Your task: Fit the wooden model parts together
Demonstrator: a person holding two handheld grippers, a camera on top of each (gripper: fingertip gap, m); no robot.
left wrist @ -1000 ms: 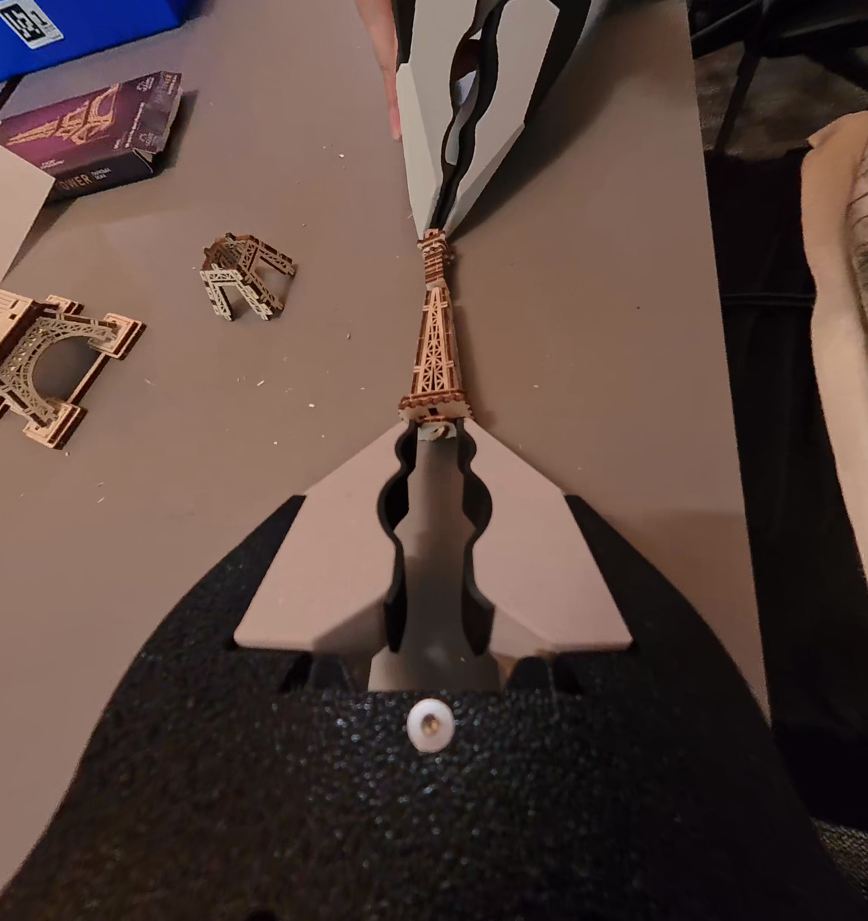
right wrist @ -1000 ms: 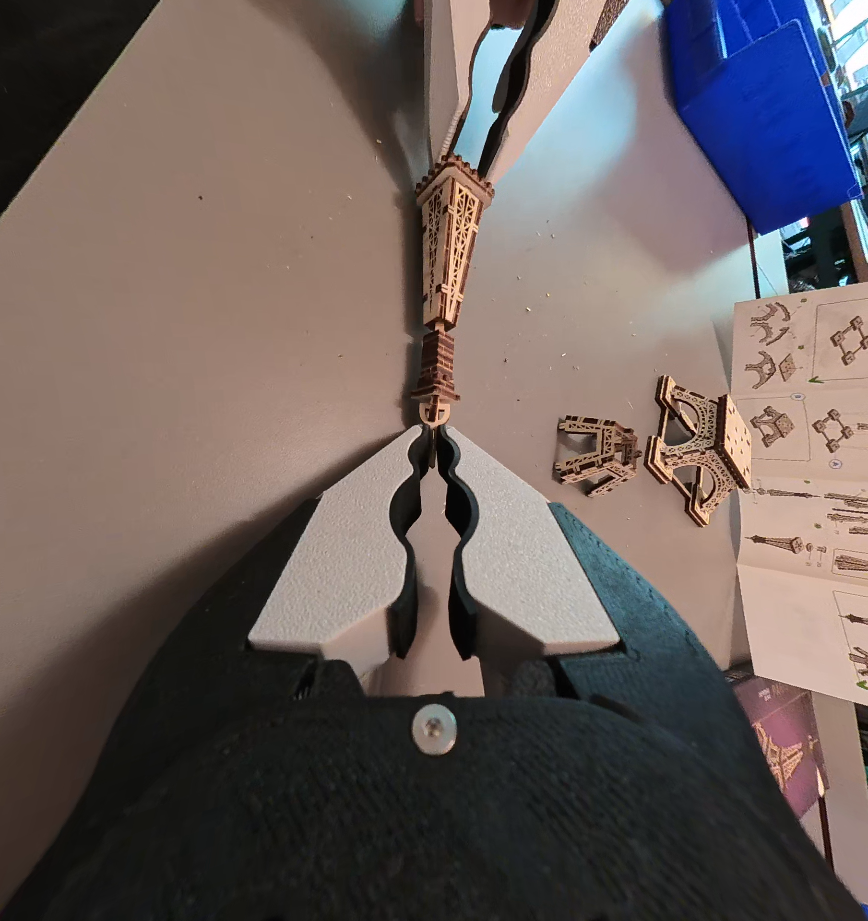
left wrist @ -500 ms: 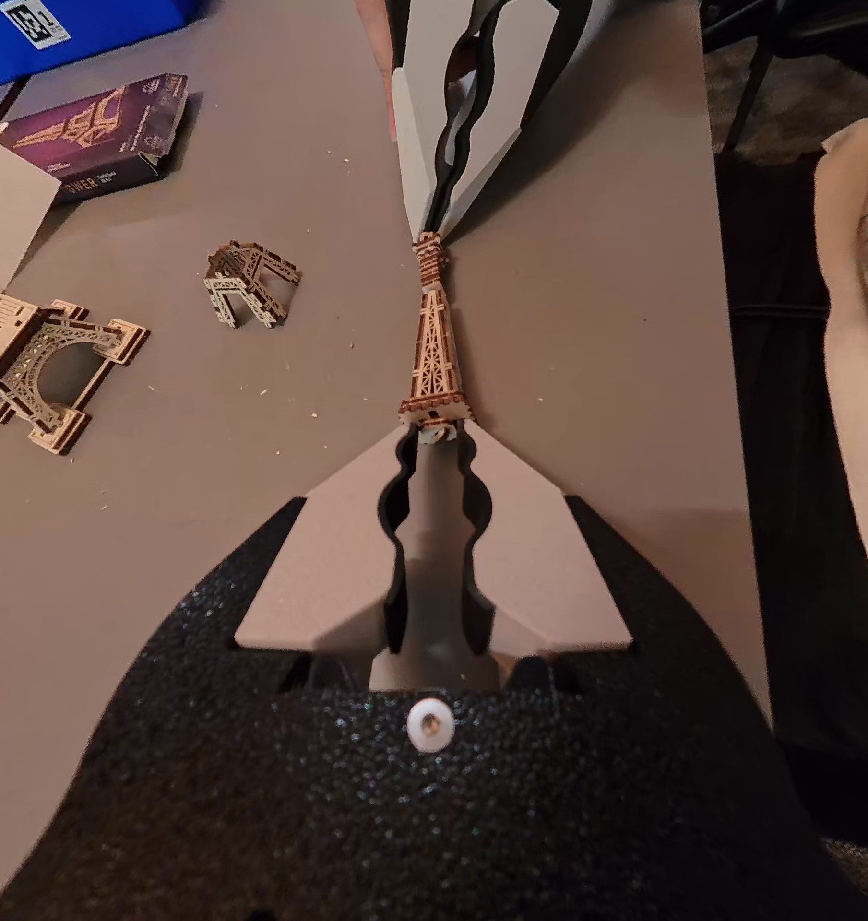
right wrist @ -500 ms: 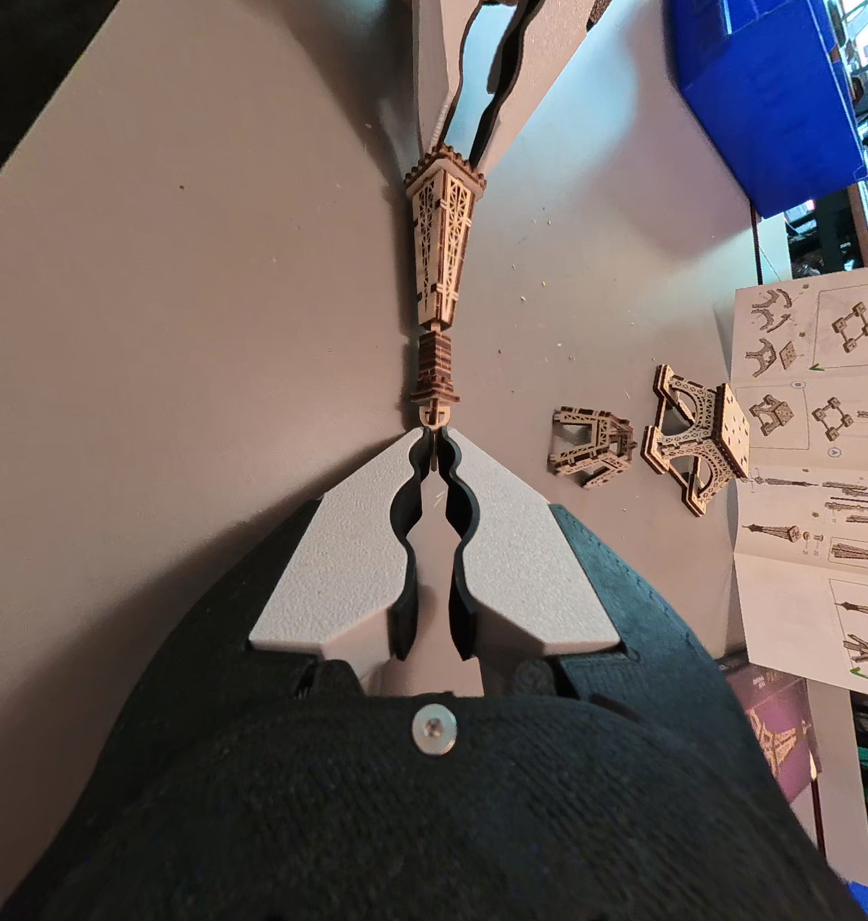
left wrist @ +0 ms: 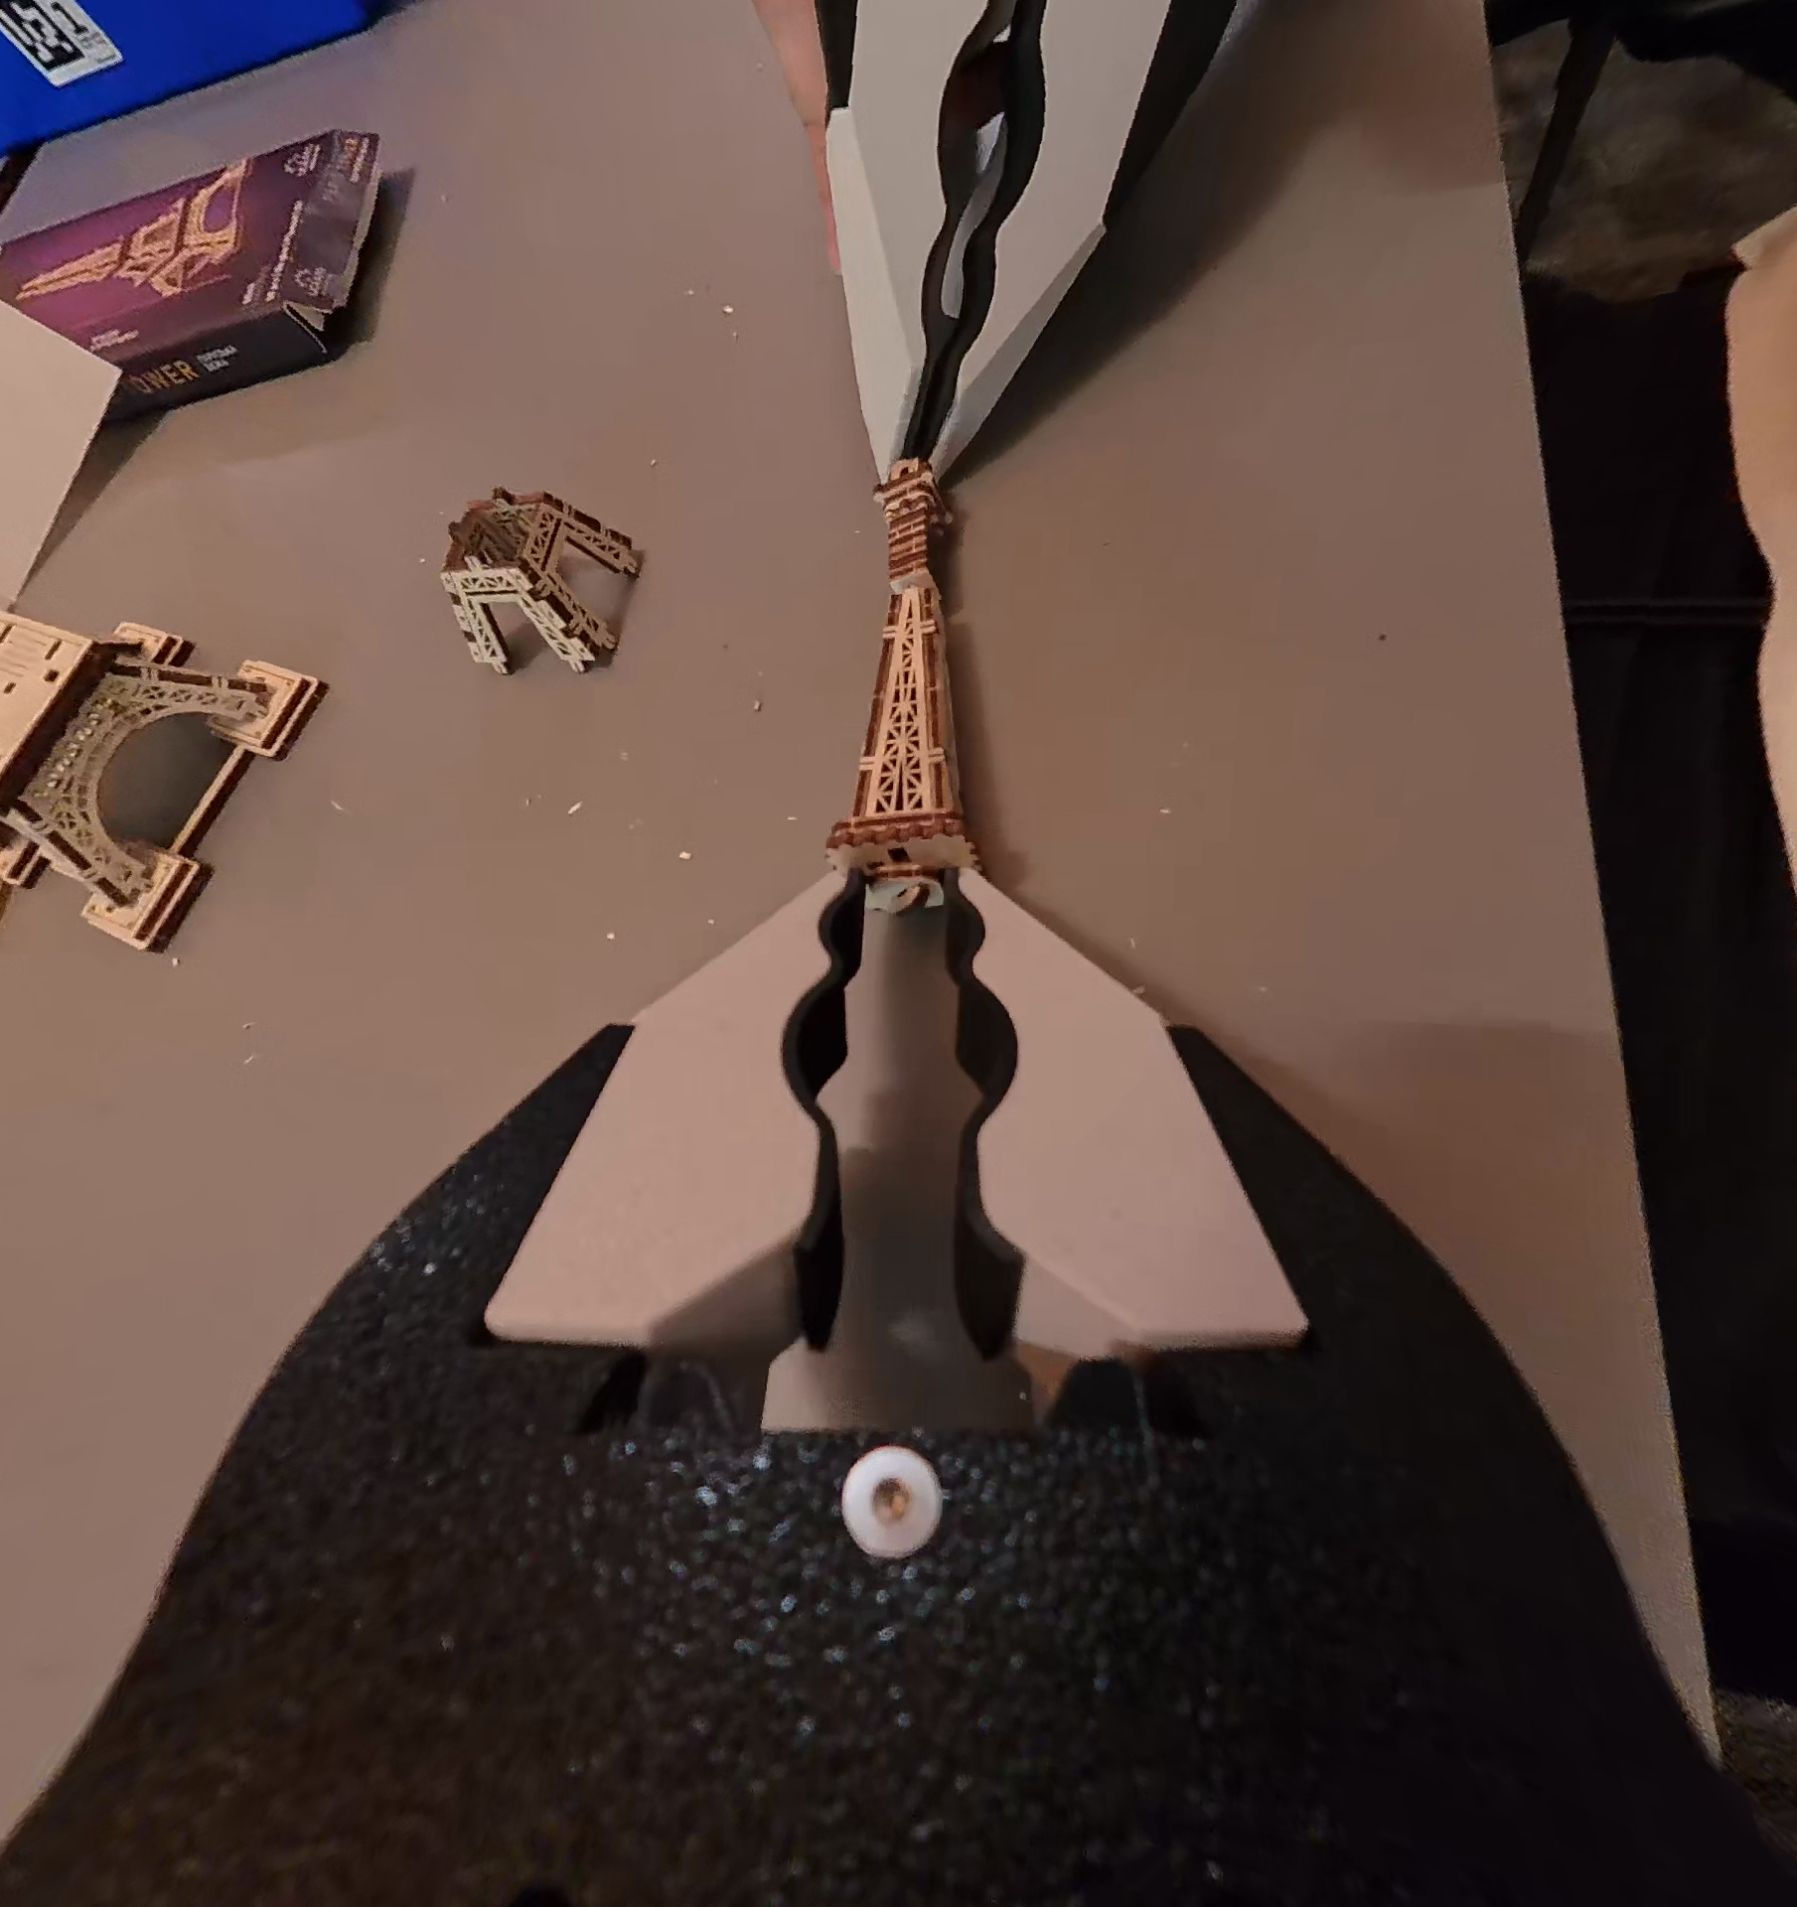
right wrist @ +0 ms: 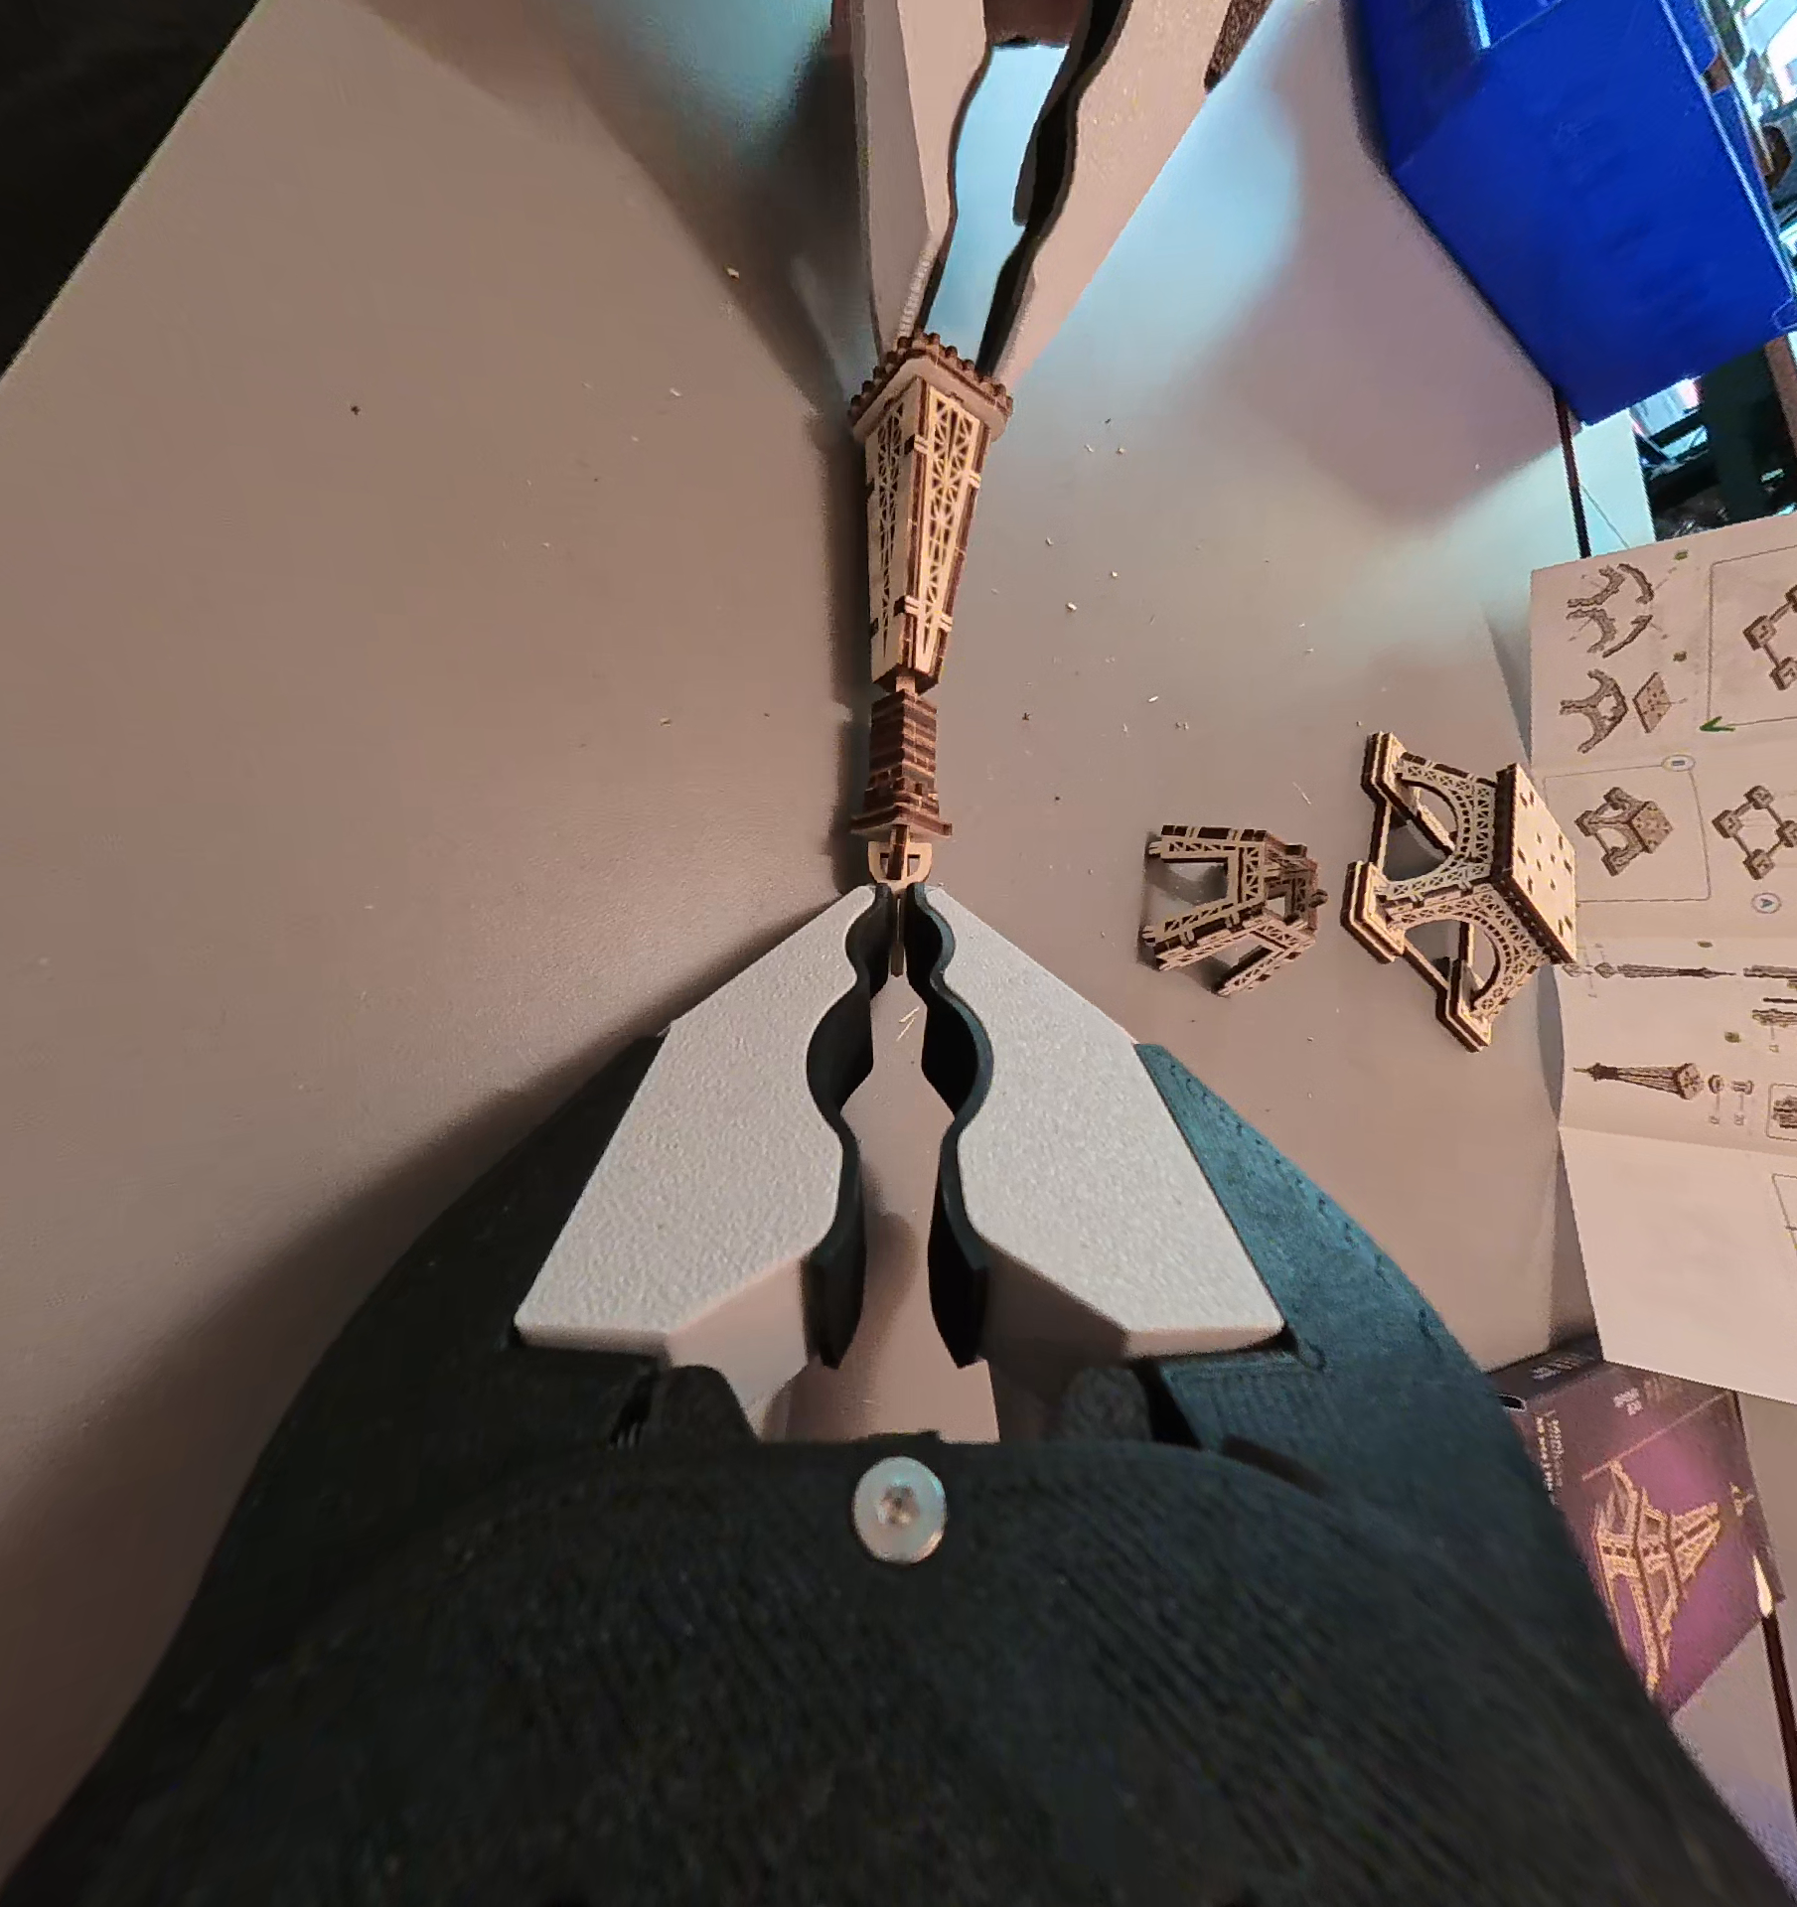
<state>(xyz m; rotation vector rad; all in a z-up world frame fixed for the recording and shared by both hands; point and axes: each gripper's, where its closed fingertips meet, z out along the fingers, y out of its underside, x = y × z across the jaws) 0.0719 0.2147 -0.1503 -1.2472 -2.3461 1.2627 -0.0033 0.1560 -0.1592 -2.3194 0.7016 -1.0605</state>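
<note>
My left gripper (left wrist: 899, 893) is shut on the wide end of a pale wooden tapered tower section (left wrist: 904, 743). It holds the section above the grey table (left wrist: 1234, 722). My right gripper (right wrist: 896, 900) is shut on the thin tip of a dark brown top piece (right wrist: 899, 774). The top piece meets the narrow end of the tapered section (right wrist: 920, 537) end to end, in one line. Each gripper shows in the other's view: the right gripper (left wrist: 920, 454) at the far end, and the left gripper (right wrist: 951, 341) likewise.
A small legged tower section (left wrist: 538, 593) (right wrist: 1234, 908) and a wide arched base (left wrist: 99, 764) (right wrist: 1462, 877) lie on the table. An instruction sheet (right wrist: 1720, 980), a purple box (left wrist: 192, 268) and a blue bin (right wrist: 1575, 175) are beyond them. The table edge (left wrist: 1534, 722) runs close on one side. About 11 cm separates my left fingertips from my right. The wide arched base (right wrist: 1462, 877) is about equally far from each gripper, around 20 cm. Look for it in the left wrist view (left wrist: 154, 680) too.
Both grippers keep their hold. The two joined pieces and the views have shifted only slightly.
</note>
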